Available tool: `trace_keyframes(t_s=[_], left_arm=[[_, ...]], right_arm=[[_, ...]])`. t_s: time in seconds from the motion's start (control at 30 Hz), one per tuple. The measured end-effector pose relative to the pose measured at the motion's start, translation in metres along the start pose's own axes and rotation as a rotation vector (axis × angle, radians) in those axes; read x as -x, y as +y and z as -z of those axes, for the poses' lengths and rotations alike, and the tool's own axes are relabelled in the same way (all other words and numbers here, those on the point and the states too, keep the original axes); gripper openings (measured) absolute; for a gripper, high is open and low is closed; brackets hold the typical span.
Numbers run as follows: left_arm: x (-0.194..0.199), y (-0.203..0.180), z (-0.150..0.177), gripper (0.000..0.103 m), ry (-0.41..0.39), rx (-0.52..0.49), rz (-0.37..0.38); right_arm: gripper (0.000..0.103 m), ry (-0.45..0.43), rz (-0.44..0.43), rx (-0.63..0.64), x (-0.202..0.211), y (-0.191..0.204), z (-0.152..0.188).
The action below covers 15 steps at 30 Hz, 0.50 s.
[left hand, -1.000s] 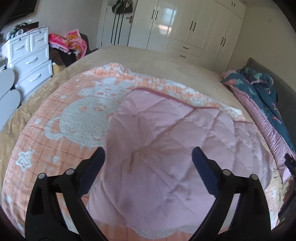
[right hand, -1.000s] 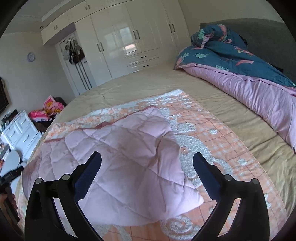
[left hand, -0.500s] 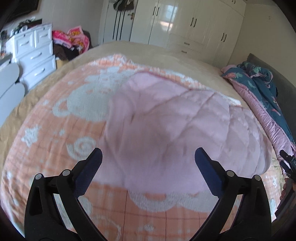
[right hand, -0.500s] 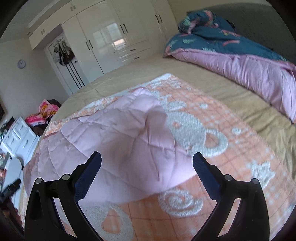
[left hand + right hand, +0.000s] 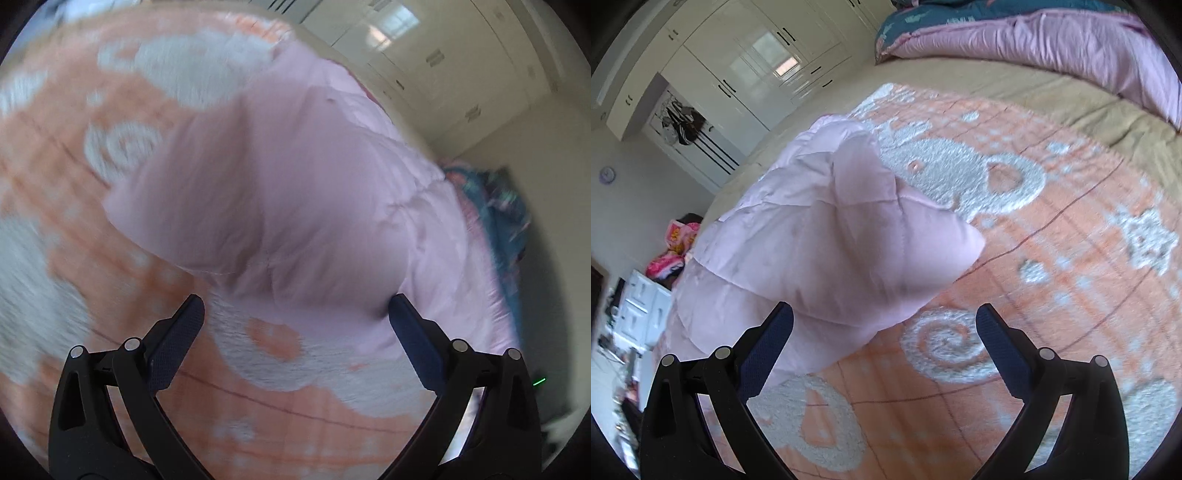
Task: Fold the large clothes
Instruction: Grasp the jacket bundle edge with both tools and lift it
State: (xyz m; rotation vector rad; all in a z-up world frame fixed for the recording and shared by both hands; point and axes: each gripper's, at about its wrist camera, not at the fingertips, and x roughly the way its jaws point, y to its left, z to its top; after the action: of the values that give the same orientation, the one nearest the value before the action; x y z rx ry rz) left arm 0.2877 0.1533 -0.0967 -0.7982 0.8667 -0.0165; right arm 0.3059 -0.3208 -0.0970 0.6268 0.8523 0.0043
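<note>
An orange blanket (image 5: pixel 1052 258) with white patterns is covering the bed (image 5: pixel 1015 85); white wardrobes (image 5: pixel 746 74) are standing behind, a rolled duvet (image 5: pixel 1052 40) lying alongside.

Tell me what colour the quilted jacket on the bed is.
Pale pink jacket; clearest in the right wrist view.

The pink garment (image 5: pixel 827 236) is quilted cloth, padded, with a smooth, faintly sheened face and stitched seams. The orange blanket (image 5: pixel 1052 258) beneath it is fuzzy, towel-like cloth; its white motifs stand in raised, rough pile. The tan bedcover (image 5: pixel 1015 85) is matt cloth. The purple duvet (image 5: pixel 1089 40) has a smooth, slightly satiny face. The wardrobe doors (image 5: pixel 746 74) are glossy and reflective. The left gripper (image 5: pixel 295 317) and right gripper (image 5: pixel 884 321) have matt black plastic frames, silver metal pins and finely textured dark-blue pads (image 5: pixel 768 350).
</note>
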Motion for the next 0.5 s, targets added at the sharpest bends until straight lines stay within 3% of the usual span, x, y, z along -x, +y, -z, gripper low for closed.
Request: trace_keyframes(t_s=[0.17, 0.5], left_arm=[[-0.009, 0.0, -0.014, 0.094, -0.008, 0.055, 0.046], [-0.025, 0.0, -0.033, 0.095, -0.016, 0.084, 0.037]], right_arm=[[0.099, 0.051, -0.05, -0.064, -0.018, -0.006, -0.003], [0.099, 0.084, -0.176, -0.173, -0.047, -0.009, -0.019]])
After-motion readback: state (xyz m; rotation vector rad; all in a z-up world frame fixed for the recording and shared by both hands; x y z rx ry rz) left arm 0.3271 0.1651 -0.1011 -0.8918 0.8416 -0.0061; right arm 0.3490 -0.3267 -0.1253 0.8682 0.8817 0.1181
